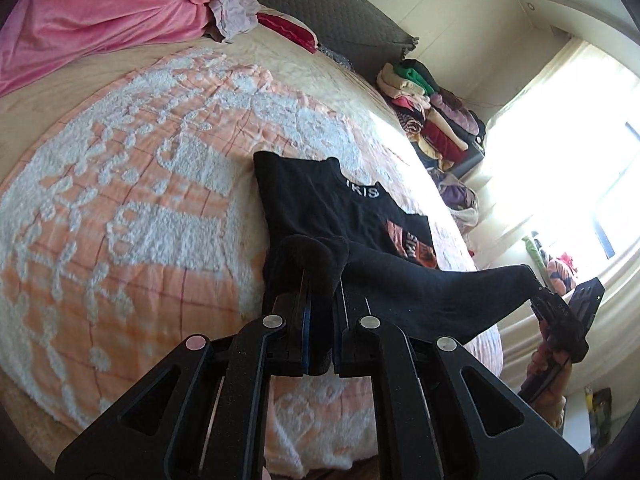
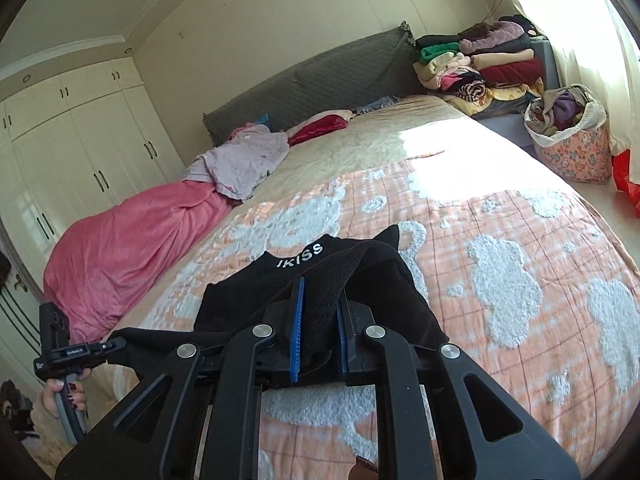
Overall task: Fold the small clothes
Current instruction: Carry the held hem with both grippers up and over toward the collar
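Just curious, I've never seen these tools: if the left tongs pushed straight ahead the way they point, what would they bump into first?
Probably the black garment itself: the left tongs already pinch its hem, and the rest lies just ahead on the peach-and-white blanket. Depth is hard to judge.

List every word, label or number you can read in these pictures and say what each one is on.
"IKISS": white letters on the neckband of the black shirt, read in the right wrist view; the left wrist view shows only "IKIS".
Orange print on the shirt front: letters there, too folded to read.
Small white label on the left gripper: too small to read.
Nothing else is readable.
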A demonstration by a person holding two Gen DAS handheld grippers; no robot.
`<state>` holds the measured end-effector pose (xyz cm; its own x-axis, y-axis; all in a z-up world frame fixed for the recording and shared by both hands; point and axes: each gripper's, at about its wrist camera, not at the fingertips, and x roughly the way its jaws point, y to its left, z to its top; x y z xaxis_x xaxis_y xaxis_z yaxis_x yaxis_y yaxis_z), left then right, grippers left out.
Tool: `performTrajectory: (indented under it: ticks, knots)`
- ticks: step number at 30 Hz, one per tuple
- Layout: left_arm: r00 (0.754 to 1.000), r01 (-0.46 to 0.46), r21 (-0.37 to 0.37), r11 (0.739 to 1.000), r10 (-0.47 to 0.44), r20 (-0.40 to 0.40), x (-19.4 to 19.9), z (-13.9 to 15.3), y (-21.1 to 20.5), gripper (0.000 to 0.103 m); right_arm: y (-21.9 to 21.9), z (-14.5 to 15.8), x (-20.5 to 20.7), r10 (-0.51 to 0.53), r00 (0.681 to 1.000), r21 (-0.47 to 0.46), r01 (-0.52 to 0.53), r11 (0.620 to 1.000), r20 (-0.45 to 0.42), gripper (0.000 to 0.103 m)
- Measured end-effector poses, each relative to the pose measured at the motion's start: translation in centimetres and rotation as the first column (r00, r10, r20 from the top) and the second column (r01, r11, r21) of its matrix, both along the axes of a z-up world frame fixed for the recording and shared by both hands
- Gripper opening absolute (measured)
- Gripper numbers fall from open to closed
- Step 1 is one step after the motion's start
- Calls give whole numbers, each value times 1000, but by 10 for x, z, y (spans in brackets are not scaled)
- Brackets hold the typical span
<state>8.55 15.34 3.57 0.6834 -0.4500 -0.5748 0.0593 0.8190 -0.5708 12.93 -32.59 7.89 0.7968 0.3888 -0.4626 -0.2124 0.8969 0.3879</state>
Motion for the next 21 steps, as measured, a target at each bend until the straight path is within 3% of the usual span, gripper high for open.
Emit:
performTrajectory:
  ticks: [12,21]
  knots:
    - [998,-54,-29,998,55,16,39,8,3,2,-5,1,61,-22,999,57,24,998,-37,12]
    - [995,-103,-34,994,103,-9,73,-1,6,2,1,-8,103,-37,997,6,38,999,-73,12]
